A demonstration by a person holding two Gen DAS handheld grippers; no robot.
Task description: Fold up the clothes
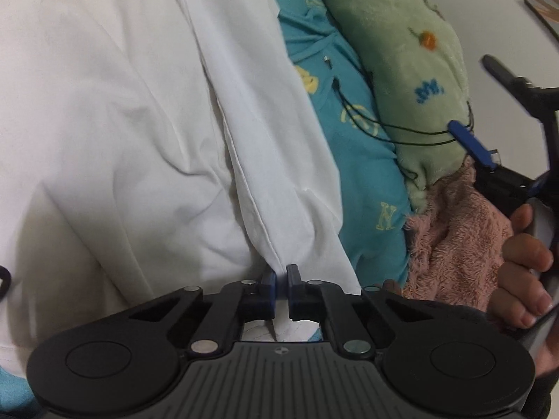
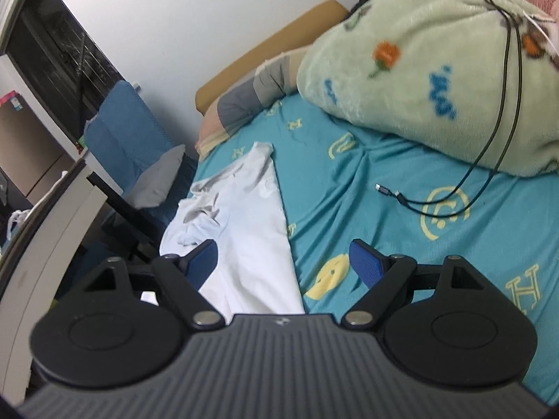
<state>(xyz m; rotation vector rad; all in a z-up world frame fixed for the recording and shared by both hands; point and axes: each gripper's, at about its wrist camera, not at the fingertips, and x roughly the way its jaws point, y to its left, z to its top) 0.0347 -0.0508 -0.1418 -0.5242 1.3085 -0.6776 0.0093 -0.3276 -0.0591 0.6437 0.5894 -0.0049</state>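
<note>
A white garment [image 1: 139,139] lies spread over the teal bedsheet [image 1: 356,160] and fills the left wrist view. My left gripper [image 1: 281,279] is shut on a hemmed edge of the white garment at the near side. In the right wrist view the same garment [image 2: 244,216] lies rumpled along the bed's left edge. My right gripper [image 2: 284,255] is open and empty, just above the garment's near end and the sheet. It also shows at the right of the left wrist view [image 1: 489,104], held by a hand.
A green fleece blanket [image 2: 436,70] is heaped at the back right of the bed, with a black cable [image 2: 419,202] trailing onto the sheet. A pink fluffy fabric [image 1: 454,244] lies by the hand. A blue chair [image 2: 129,139] and a white desk [image 2: 45,237] stand left of the bed.
</note>
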